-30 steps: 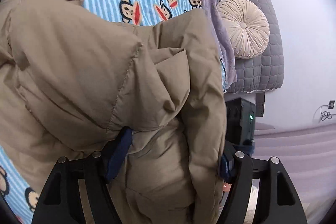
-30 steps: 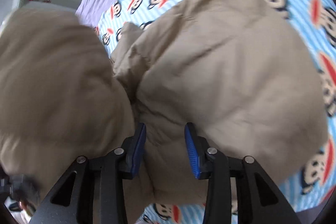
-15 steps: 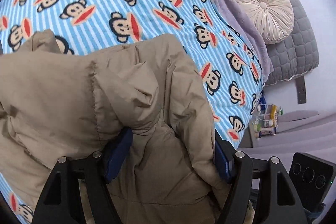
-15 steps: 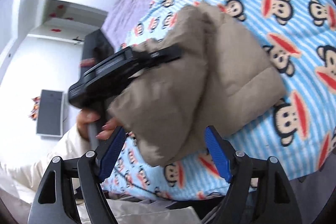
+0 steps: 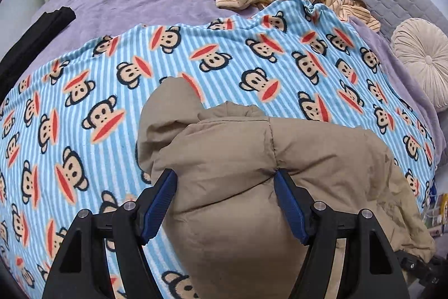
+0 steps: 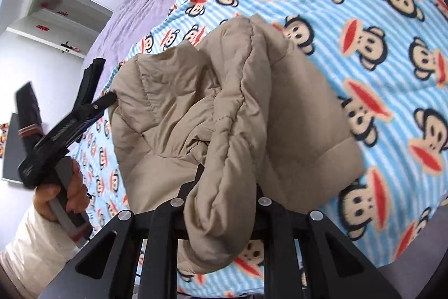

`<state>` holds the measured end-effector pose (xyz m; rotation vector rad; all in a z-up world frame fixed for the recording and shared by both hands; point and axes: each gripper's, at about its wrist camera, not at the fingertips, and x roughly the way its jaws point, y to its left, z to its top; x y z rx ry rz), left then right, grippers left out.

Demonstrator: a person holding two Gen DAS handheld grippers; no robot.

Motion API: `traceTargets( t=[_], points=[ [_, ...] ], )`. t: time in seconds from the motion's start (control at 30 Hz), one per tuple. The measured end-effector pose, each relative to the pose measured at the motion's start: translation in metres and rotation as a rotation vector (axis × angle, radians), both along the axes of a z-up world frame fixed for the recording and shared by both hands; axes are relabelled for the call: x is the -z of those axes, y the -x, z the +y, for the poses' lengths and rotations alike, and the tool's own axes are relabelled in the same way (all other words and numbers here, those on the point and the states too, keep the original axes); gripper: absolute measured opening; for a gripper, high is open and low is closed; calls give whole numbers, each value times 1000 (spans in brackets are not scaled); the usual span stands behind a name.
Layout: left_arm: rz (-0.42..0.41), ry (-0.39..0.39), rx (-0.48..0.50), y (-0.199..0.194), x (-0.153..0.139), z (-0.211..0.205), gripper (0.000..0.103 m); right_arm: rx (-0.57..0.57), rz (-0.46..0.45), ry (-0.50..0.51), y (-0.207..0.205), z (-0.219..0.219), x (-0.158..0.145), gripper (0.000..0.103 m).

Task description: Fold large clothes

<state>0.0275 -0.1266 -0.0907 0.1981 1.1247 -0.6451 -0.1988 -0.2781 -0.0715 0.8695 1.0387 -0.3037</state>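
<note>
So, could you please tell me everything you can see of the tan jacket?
The tan quilted puffer jacket is soft, stitched in padded panels and bunched into thick folds. It lies on the blue striped monkey-print blanket. The left gripper straddles one bulge with jaws apart; the right gripper is shut on a hanging fold.

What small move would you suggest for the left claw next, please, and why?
Probably close the left claw on the tan jacket: its jaws stand open astride the bunched fabric, while the right claw looks shut on another fold, so both could then lift.
</note>
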Motion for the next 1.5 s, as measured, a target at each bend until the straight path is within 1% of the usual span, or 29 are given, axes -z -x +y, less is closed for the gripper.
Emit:
traceTargets(
  t=[0.07,0.13,0.23,0.3,0.33,0.47,0.53,0.57,0.63,0.7,0.77,0.83,0.9,0.97,1.0,1.07,1.17,1.23,1.3,1.4,1.5],
  points=[
    [-34,-11,26,6,4,-20,72,5,10,23,7,-4,0,20],
    [-67,-29,63,16,10,-49,72,18,20,39,14,-11,4,20],
    [-92,-51,110,34,20,-88,72,54,51,48,22,-27,18,20],
    [-93,-73,130,43,25,-105,73,77,83,45,31,-39,32,20],
    [-94,-83,134,46,27,-112,76,89,93,33,37,-45,41,20],
    [-115,-125,141,54,33,-125,77,107,114,-20,46,-62,70,22],
    [-117,-129,144,53,35,-125,77,114,122,-73,50,-69,75,22],
    [-117,-133,143,53,36,-124,77,115,130,-90,52,-72,72,23],
    [-117,-137,142,51,38,-124,78,114,144,-72,57,-78,60,30],
    [-119,-141,141,50,40,-124,78,117,147,-25,63,-86,44,32],
    [-125,-150,140,51,41,-124,78,143,112,8,72,-98,23,32],
    [-131,-159,141,52,41,-125,78,158,69,16,75,-110,9,32],
    [-137,-168,142,53,42,-125,78,135,21,18,69,-117,-3,32],
    [-140,-172,141,53,42,-126,78,73,-13,7,54,-114,-8,32],
    [-141,-174,140,53,41,-125,78,29,-19,-1,45,-109,-6,32],
    [-141,-182,135,53,39,-124,78,-48,0,-16,27,-96,2,32],
    [-123,-188,92,52,28,-116,78,-136,82,-41,8,-75,28,32],
    [-99,-167,62,53,17,-104,78,-156,135,-87,9,-69,49,32],
    [-91,-145,27,58,3,-86,78,-159,140,-129,11,-69,59,32],
    [-64,-127,-32,70,-9,-53,78,-194,148,-130,10,-69,61,33],
    [4,-138,-86,88,-6,-23,78,-221,156,-135,4,-70,65,33]
  ],
)
